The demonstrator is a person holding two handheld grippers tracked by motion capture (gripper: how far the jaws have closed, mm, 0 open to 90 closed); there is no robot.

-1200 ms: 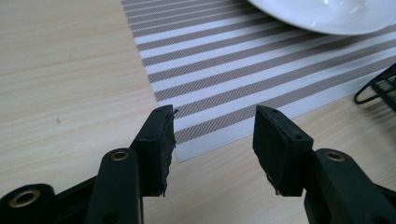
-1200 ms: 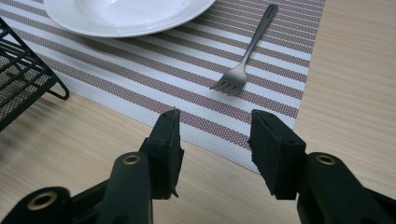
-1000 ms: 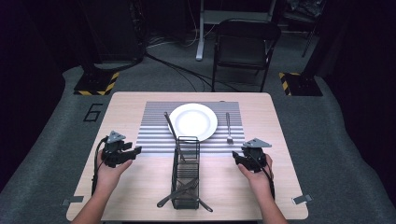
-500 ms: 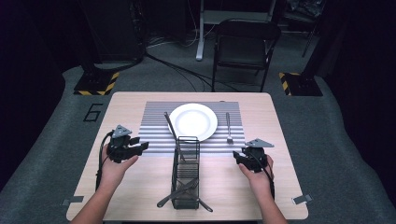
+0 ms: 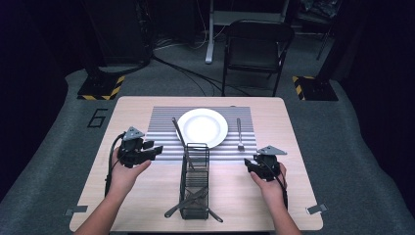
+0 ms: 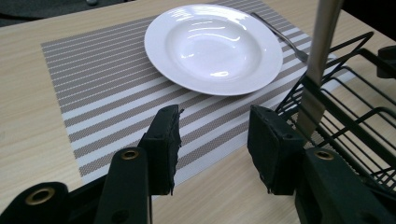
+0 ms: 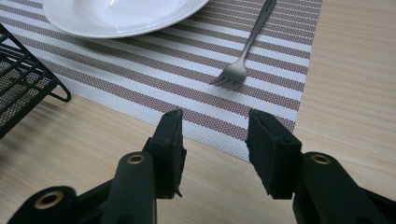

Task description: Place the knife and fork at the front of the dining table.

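I am laying a place setting, and it looks roughly half done. The round white ceramic plate sits in the middle of the grey-and-white striped woven placemat, and one grey metal fork already lies on the mat just to the plate's right, tines toward me.

What is left, as I judge it, sits in the black wire cutlery basket lying on the pale wooden table between my hands. A long flat metal knife leans out of its far end over the mat's near edge, close beside the plate, and more cutlery pokes out of the end nearest me; I cannot tell exactly which pieces.

My left gripper hovers over the near left part of the mat, jaws apart with nothing between them, turned toward the basket; in the left gripper view the knife blade rises just beyond my right-hand jaw, near it but not touching. My right gripper also stands open and empty, low over the bare wood just short of the mat's edge, pointing at the fork.

The knife seems the natural next piece for my left side.
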